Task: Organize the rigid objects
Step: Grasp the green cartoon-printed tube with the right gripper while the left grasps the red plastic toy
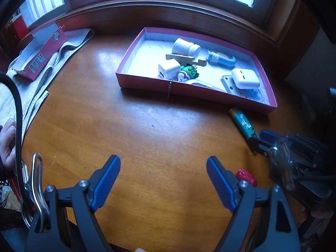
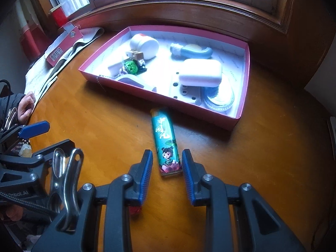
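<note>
Your right tongs (image 2: 167, 163) straddle the lighter's (image 2: 166, 142) near end on the tabletop (image 2: 105, 126), pads not yet pressing. Close off-centre and it may skid against the red box (image 2: 243, 105). Left tongs (image 1: 163, 180) hang spread, empty.

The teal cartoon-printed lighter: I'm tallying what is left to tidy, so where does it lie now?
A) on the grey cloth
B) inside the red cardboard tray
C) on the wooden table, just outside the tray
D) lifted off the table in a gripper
C: the teal cartoon-printed lighter lies flat on the wooden table, its far end near the red cardboard tray wall.
</note>
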Motion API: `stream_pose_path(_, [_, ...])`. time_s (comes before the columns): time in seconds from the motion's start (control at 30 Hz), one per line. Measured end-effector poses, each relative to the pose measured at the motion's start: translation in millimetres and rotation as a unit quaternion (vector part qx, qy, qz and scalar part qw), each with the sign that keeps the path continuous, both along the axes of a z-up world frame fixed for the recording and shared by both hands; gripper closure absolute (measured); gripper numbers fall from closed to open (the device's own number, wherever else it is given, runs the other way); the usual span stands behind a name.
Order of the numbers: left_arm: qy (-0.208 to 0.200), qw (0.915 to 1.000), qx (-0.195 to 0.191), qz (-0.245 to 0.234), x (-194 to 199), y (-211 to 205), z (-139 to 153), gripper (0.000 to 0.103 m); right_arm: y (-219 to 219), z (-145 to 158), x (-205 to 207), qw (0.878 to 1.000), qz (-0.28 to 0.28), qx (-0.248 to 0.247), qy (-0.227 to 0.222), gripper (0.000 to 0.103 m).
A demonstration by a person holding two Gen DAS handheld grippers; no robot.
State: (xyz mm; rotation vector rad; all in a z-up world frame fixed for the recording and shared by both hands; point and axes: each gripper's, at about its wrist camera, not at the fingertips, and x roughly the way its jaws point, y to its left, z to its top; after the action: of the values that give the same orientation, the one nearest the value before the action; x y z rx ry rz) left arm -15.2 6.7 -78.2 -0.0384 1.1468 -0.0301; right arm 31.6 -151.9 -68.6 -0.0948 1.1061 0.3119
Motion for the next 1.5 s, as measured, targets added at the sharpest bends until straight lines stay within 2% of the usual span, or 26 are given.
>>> stream_pose_path(0.43, [0.009,1.0,0.001,-0.002,-1,0,-5,0.016,20,-6,7,0.998,0.032,-0.041,-0.026,0.074])
stream_pose_path(0.5, [0.01,0.9999,0.001,-0.004,0,-1,-6,0.016,22,-6,5,0.998,0.037,-0.05,-0.031,0.078])
stream_pose_path(0.67, [0.01,0.9999,-0.001,-0.011,1,-3,-7,0.016,22,-7,4,0.997,0.045,-0.049,-0.034,0.079])
stream_pose_path(0.83, [0.01,0.9996,-0.001,-0.025,1,-9,-7,0.016,16,-3,0,0.998,0.046,-0.026,-0.031,0.079])
stream_pose_path(1.13, [0.012,0.9975,-0.007,-0.07,-1,-32,-12,0.018,-11,11,-17,0.999,0.026,-0.01,-0.033,0.079])
stream_pose_path(1.3, [0.009,0.9944,0.003,-0.106,-7,-53,-15,0.018,-32,15,-28,1.0,0.007,-0.005,-0.027,0.079])
stream_pose_path(1.5, [0.01,0.99,-0.005,-0.141,-13,-69,-16,0.019,-53,17,-41,1.0,-0.019,-0.004,-0.023,0.079])
